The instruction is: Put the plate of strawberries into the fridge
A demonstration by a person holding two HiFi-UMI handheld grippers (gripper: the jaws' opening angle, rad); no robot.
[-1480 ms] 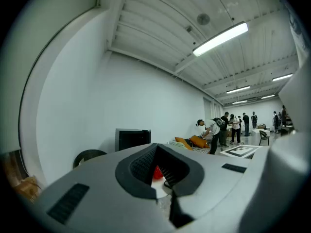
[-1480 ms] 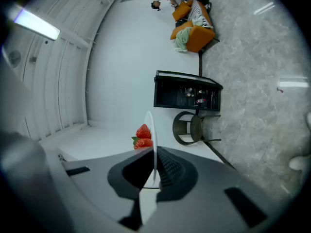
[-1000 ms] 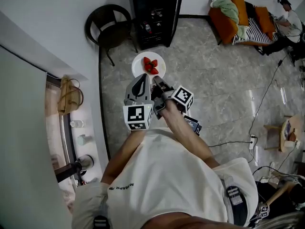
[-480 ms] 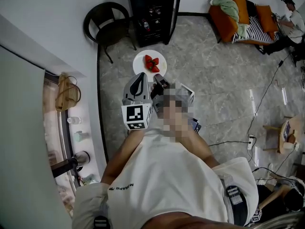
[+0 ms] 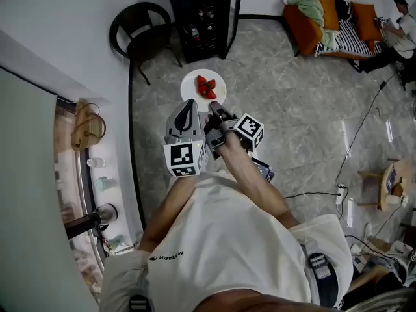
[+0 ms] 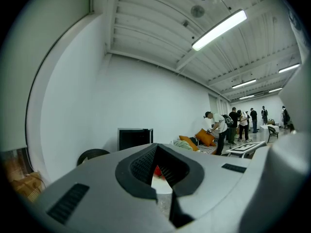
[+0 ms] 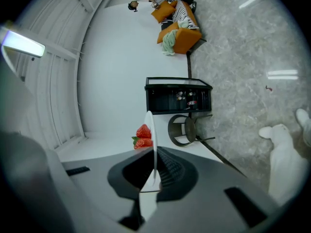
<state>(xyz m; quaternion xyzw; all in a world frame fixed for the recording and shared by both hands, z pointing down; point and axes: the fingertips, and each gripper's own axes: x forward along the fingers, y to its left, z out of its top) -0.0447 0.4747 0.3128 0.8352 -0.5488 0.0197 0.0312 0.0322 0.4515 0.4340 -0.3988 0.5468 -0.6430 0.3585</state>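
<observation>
Moved: you've carried the plate (image 5: pixel 192 87) slightly nearer the fridge (image 5: pixel 201 18).
Grip: right gripper (image 5: pixel 214 108) clamped on its rim, above the floor; left gripper (image 5: pixel 188 107) closed, empty, alongside.
Risk: with a one-edge hold, any tilt could roll the strawberries (image 5: pixel 207 87) off.

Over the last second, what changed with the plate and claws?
Barely anything: the fridge and chair slid slightly left in the head view, so the person shifted a little. The right claw stays shut on the plate; left claw stays beside it.
</observation>
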